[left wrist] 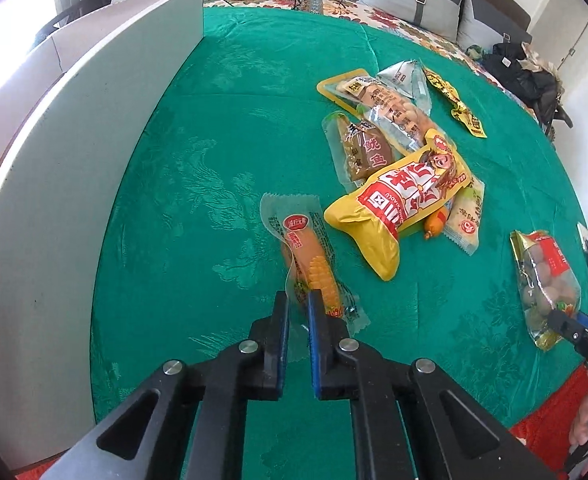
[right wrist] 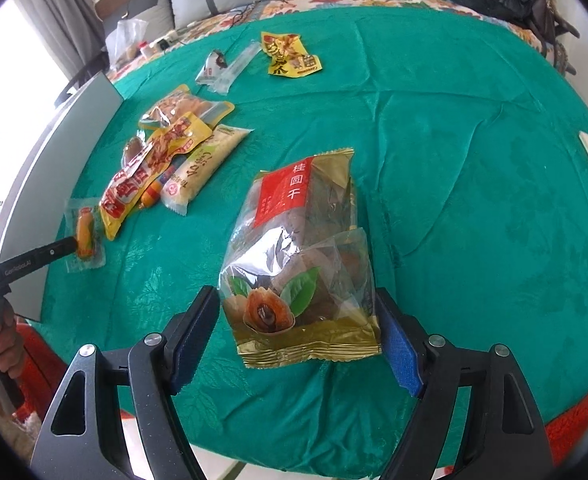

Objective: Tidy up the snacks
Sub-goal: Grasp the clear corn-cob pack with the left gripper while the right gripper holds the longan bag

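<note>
My left gripper [left wrist: 299, 304] is shut on the near end of a clear packet with an orange sausage and corn [left wrist: 308, 258]; it also shows in the right wrist view [right wrist: 85, 236]. My right gripper [right wrist: 299, 320] is open, its fingers either side of the near end of a dried longan bag [right wrist: 306, 264] with red label and gold edges; this bag also shows in the left wrist view [left wrist: 546, 280]. A pile of snacks lies beyond, topped by a yellow and red bag [left wrist: 398, 200], also in the right wrist view [right wrist: 146, 172].
A grey box wall [left wrist: 74, 160] stands along the left of the green cloth [left wrist: 222, 120]. A yellow crumpled packet [right wrist: 290, 56] and small clear packets [right wrist: 222, 66] lie farther back. Pillows and dark clothes sit on the bed behind.
</note>
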